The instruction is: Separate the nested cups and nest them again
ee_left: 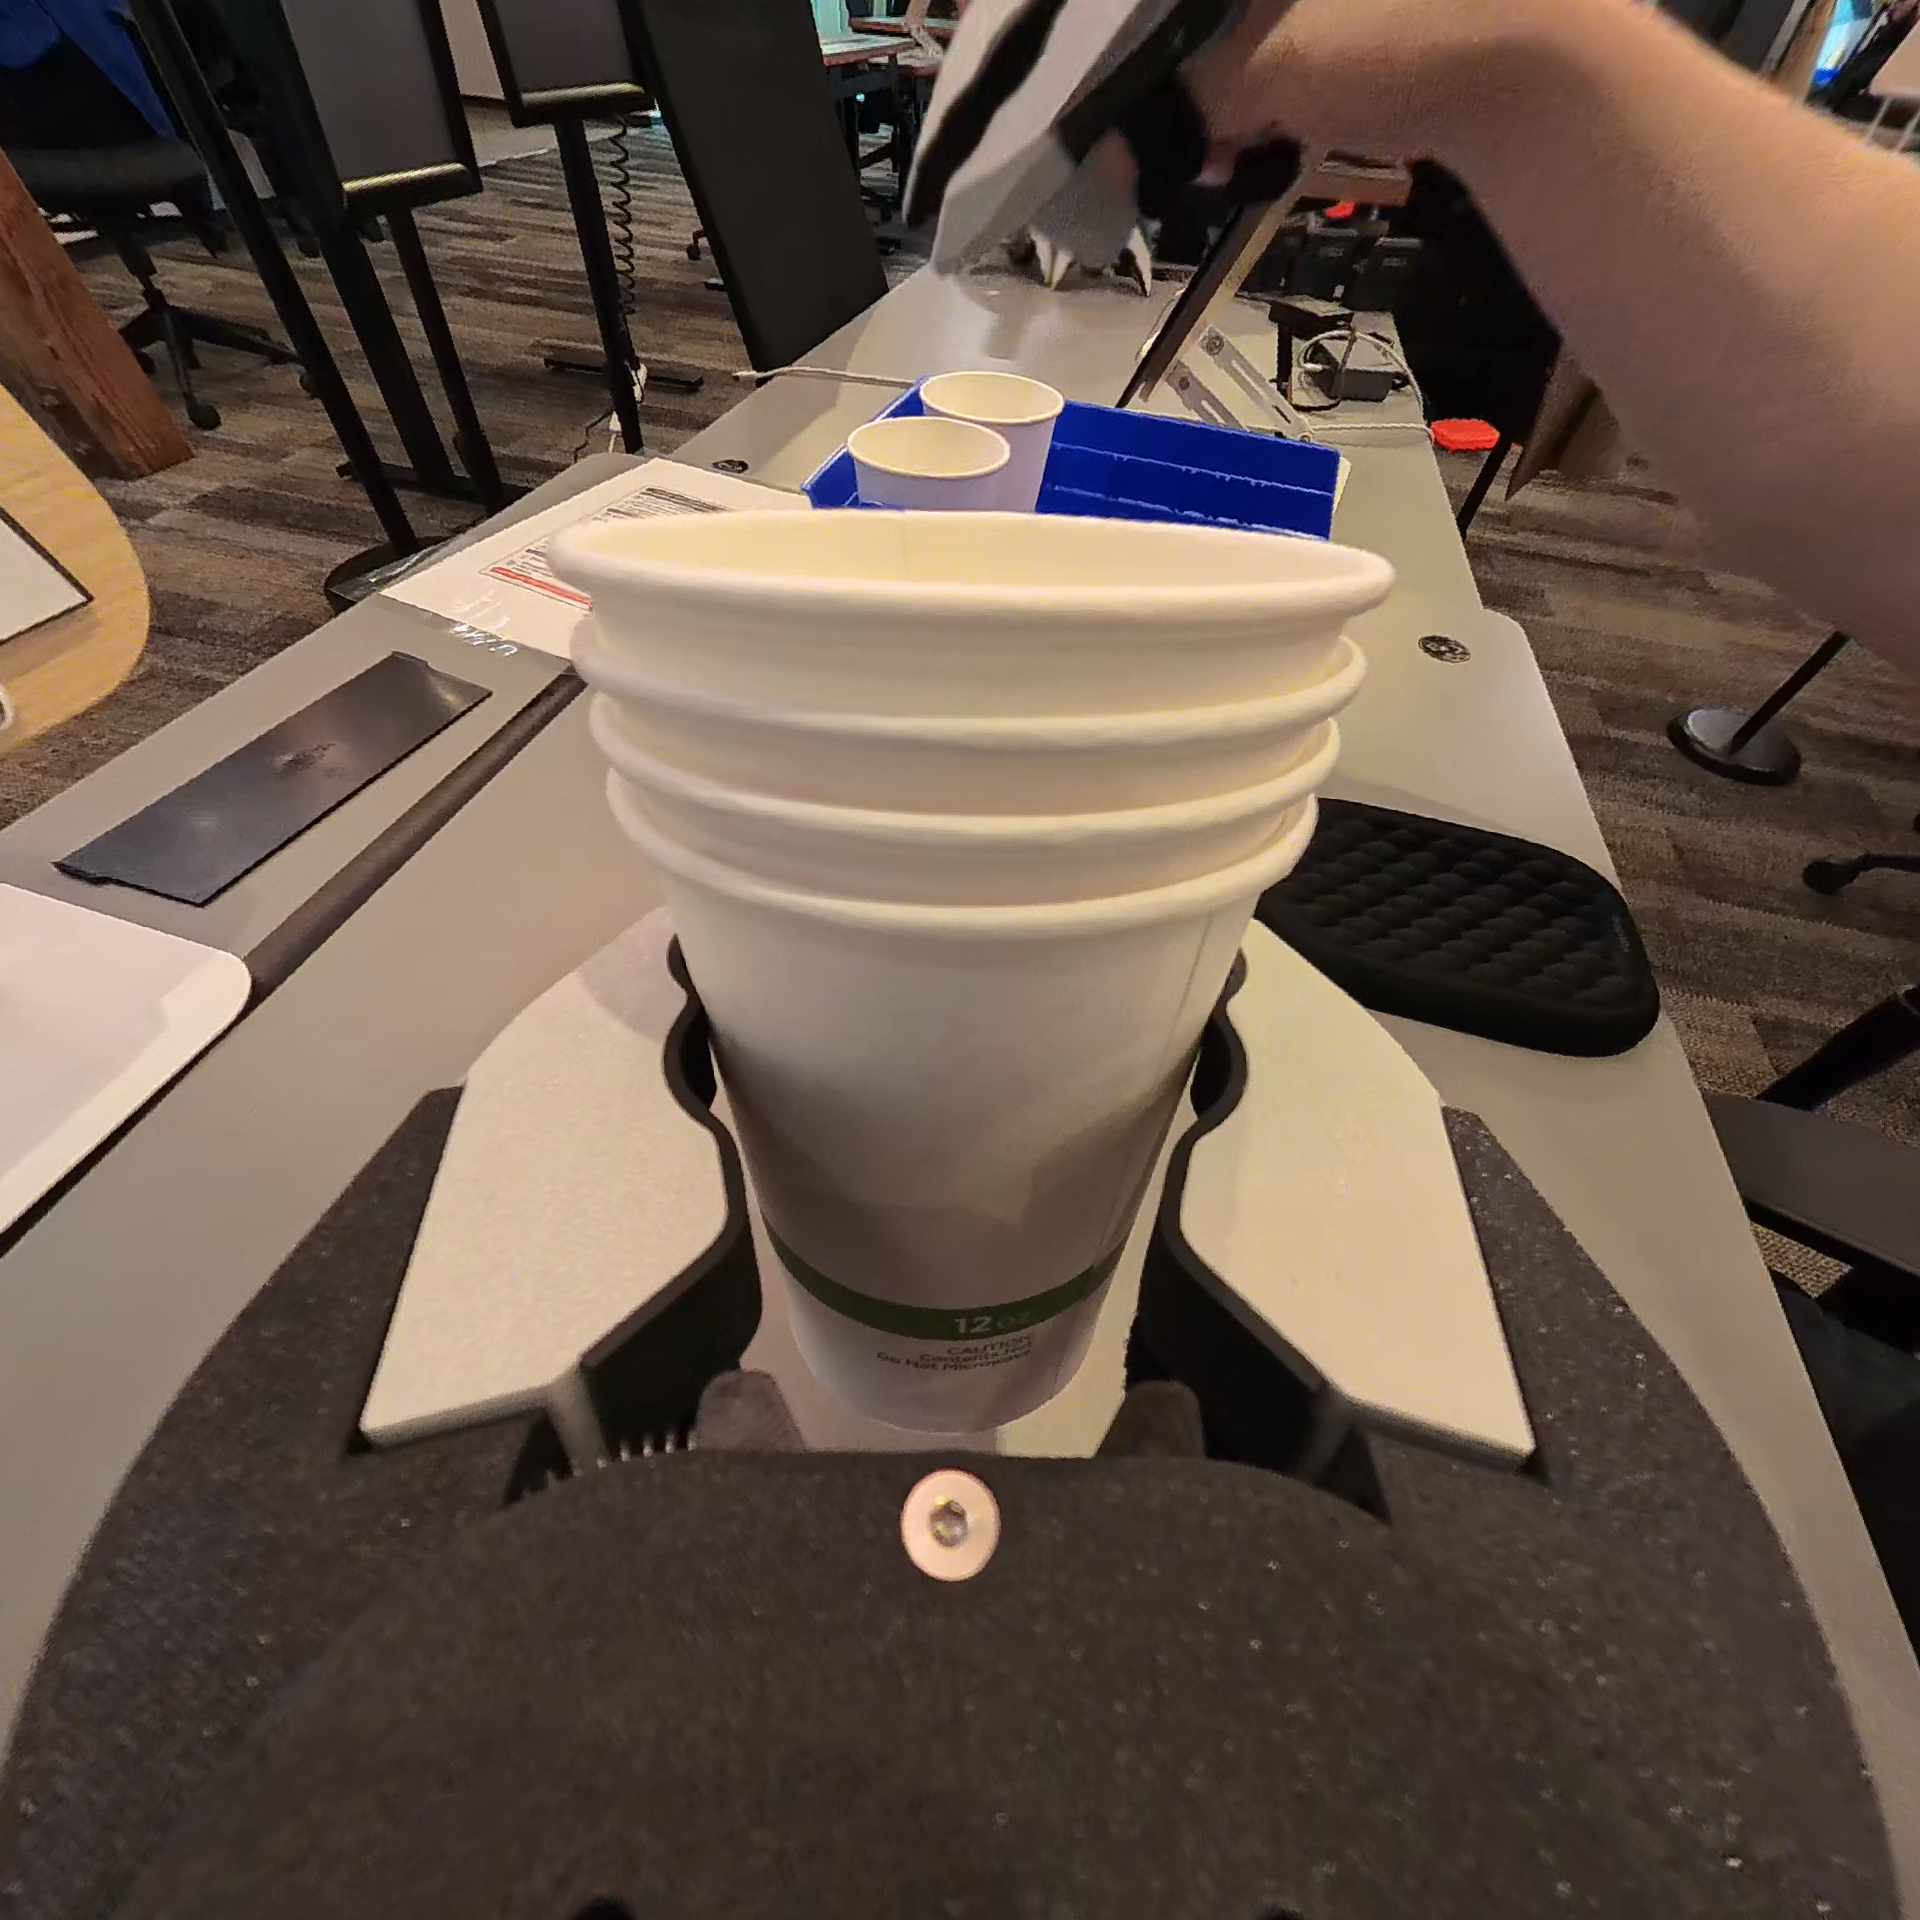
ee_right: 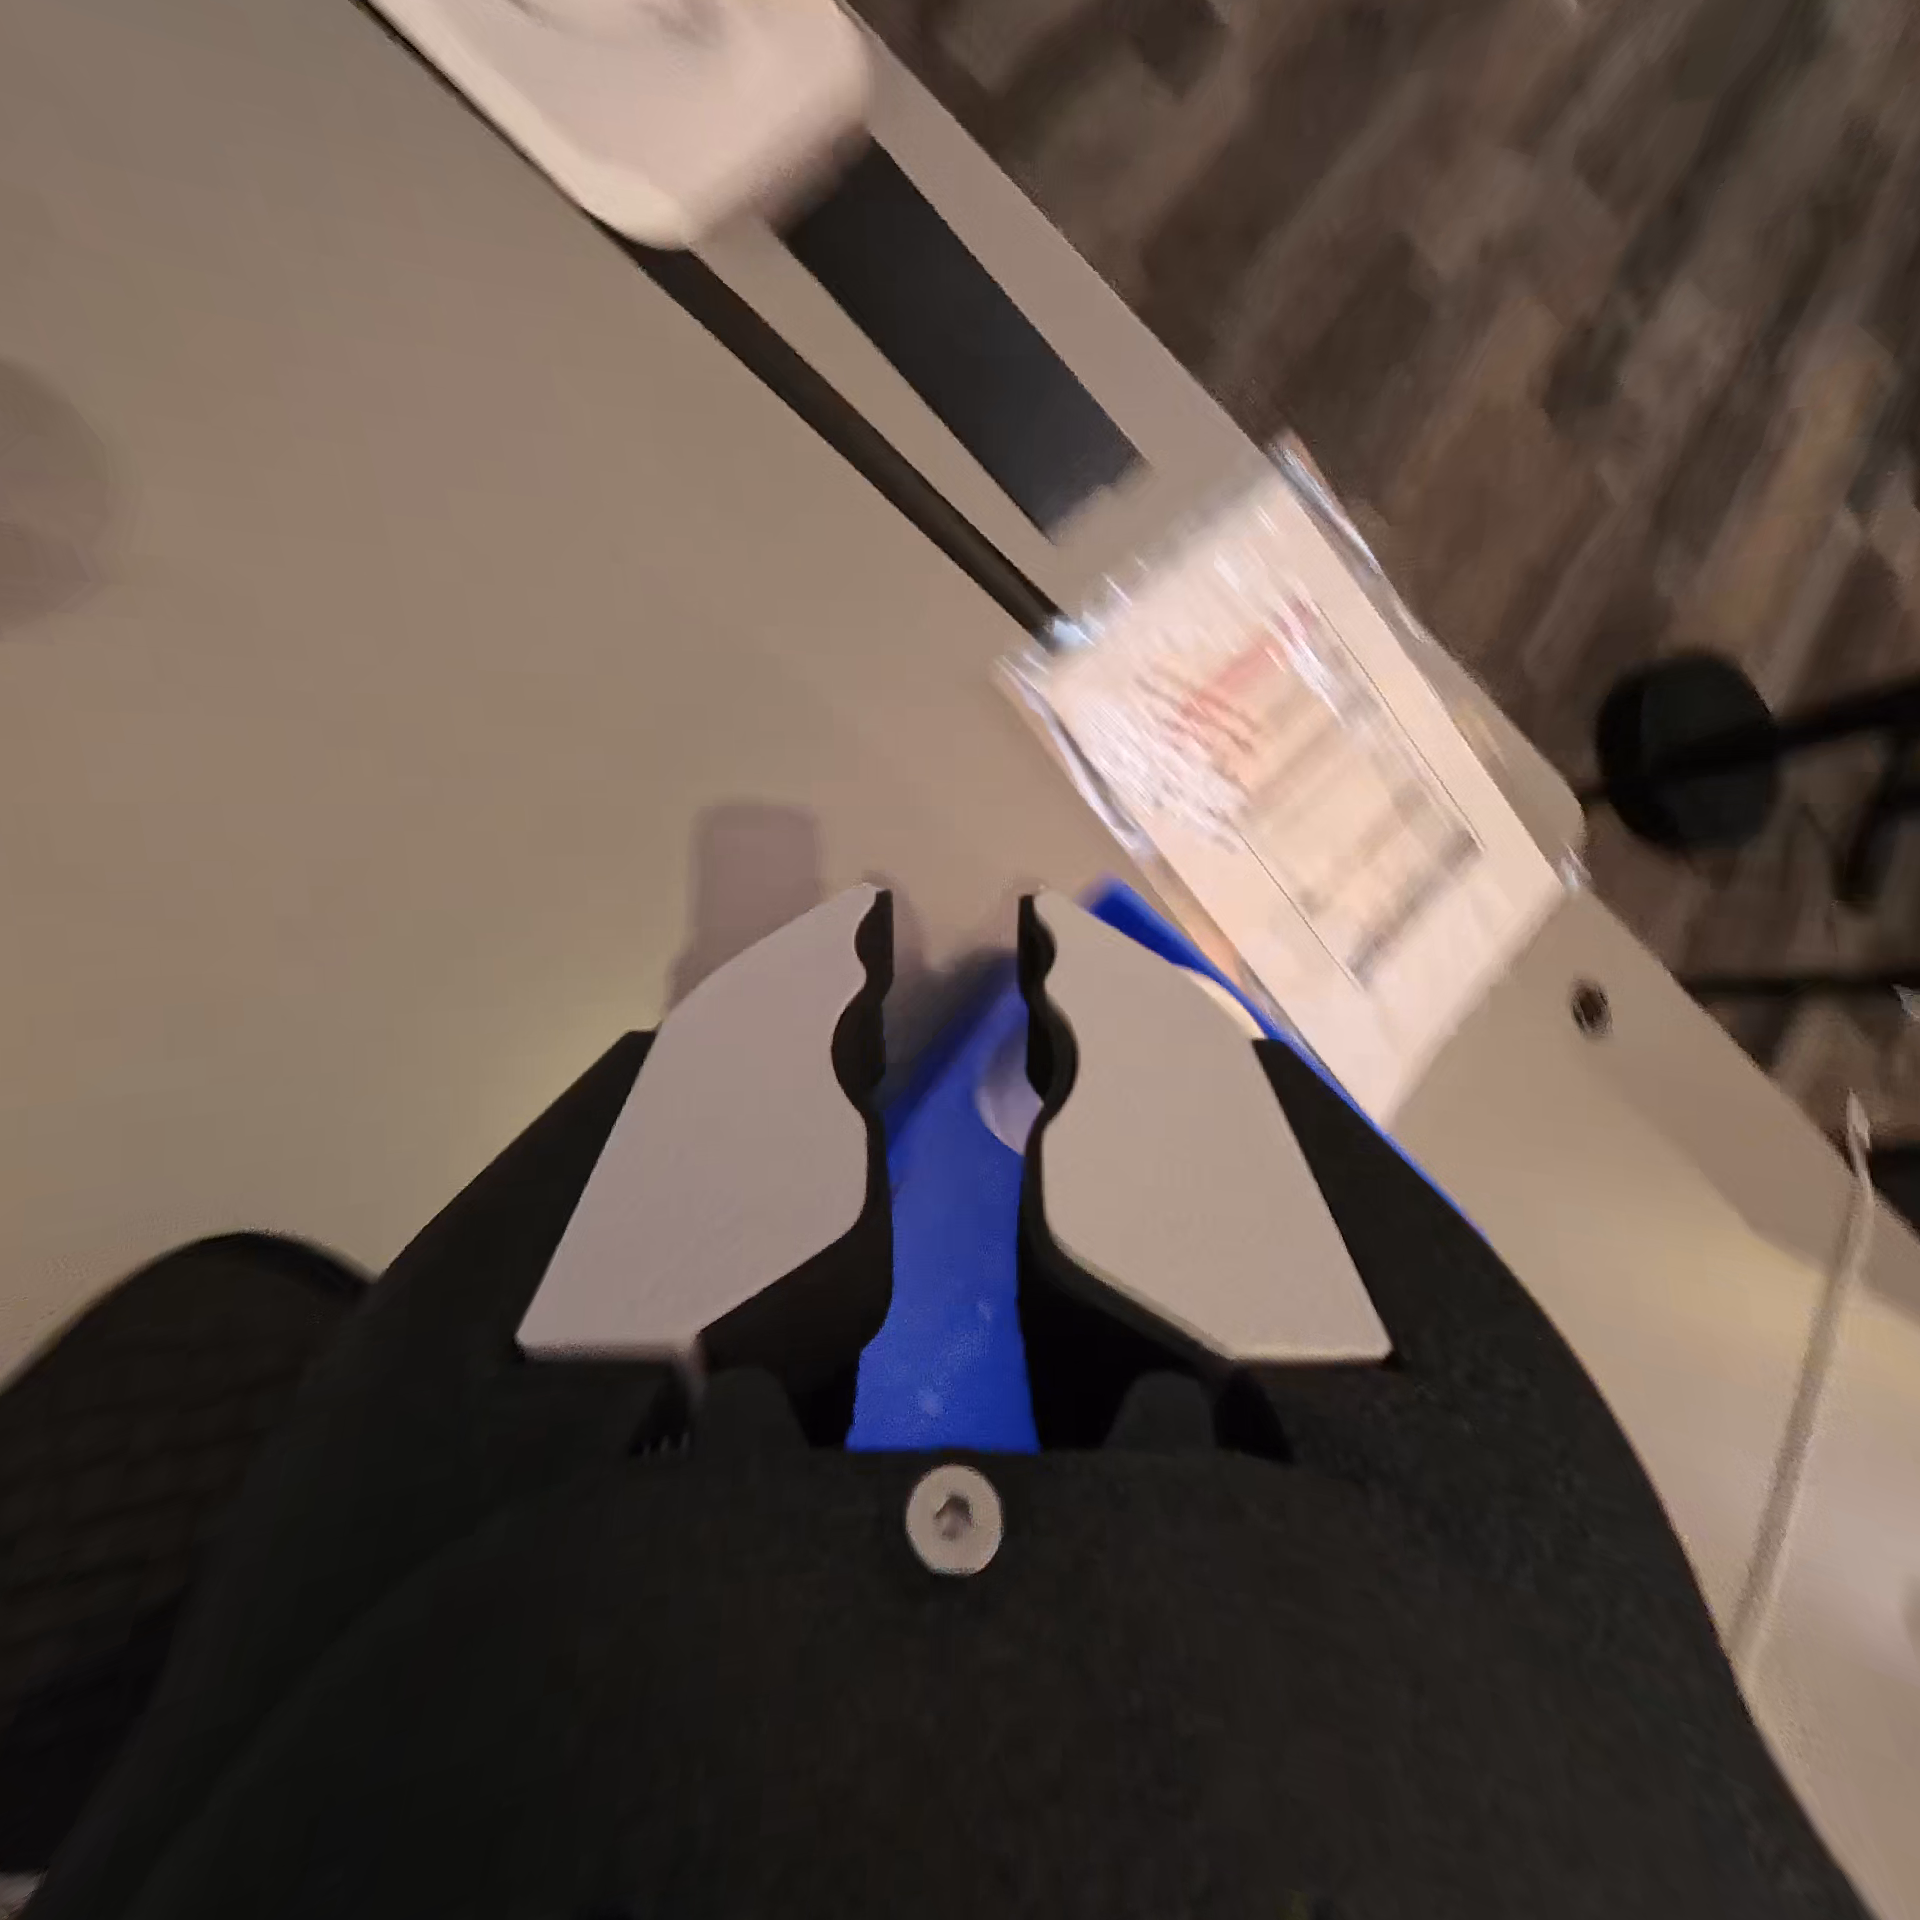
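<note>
Left gripper (ee_left: 956,1049), jaws clamped on the nested white paper cups (ee_left: 961,935): four rolled rims stepped upright, a green band near the base, held above the grey table (ee_left: 436,935). Right gripper (ee_right: 954,940), jaws slightly parted, empty, over the blue bin (ee_right: 940,1299). Two small white cups (ee_left: 961,442) stand in that bin.

The right wrist view is smeared by motion: the printed sheet (ee_right: 1288,790) on the surface (ee_right: 364,623) is unreadable, and the blue bin (ee_right: 945,1299) shows only as a strip between the fingers. In the left wrist view, the right hand-held gripper (ee_left: 1091,260) is blurred and cut off at the top edge. The stacked cups (ee_left: 961,935) hide the bin's front.
</note>
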`<state>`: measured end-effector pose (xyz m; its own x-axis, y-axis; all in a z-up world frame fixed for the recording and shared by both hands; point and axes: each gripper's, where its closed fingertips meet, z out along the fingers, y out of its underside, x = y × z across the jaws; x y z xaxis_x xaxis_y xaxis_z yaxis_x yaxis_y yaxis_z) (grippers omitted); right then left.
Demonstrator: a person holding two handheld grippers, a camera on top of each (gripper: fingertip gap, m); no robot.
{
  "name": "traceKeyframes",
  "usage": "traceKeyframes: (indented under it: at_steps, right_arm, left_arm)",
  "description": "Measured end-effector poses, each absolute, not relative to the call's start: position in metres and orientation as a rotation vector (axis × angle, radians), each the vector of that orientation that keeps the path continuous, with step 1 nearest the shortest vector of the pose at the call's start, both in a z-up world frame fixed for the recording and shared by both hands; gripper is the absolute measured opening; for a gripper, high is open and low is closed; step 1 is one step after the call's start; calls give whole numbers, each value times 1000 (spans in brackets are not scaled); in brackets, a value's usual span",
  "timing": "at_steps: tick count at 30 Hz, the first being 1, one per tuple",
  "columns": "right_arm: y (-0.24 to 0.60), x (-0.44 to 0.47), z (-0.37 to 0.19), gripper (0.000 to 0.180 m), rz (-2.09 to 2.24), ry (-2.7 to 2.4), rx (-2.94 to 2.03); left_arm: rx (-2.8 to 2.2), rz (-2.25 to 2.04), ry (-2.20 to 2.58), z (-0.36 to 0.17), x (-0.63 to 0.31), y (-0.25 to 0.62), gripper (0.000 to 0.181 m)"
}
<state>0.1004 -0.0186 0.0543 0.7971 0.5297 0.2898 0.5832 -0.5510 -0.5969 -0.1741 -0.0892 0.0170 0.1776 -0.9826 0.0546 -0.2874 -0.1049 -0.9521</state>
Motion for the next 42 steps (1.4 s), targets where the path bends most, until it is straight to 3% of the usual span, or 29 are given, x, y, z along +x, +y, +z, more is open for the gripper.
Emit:
traceKeyframes:
  at_steps: [4,11,15,42]
  right_arm:
    - [-76,-47,92,19,386,-1246,-2007]
    - [-134,-177,86,13,463,-1688,-1795]
    - [-133,-190,70,5,482,-1710,-1871]
    - [-141,-186,72,3,589,-1680,-2020]
  left_arm:
    - [-1579,-988,1249,13,-174,-87,91]
    - [-1575,-996,1268,11,-171,-93,91]
    - [-1564,-999,1280,12,-170,-96,91]
    - [-1559,-1020,1278,14,-165,-104,91]
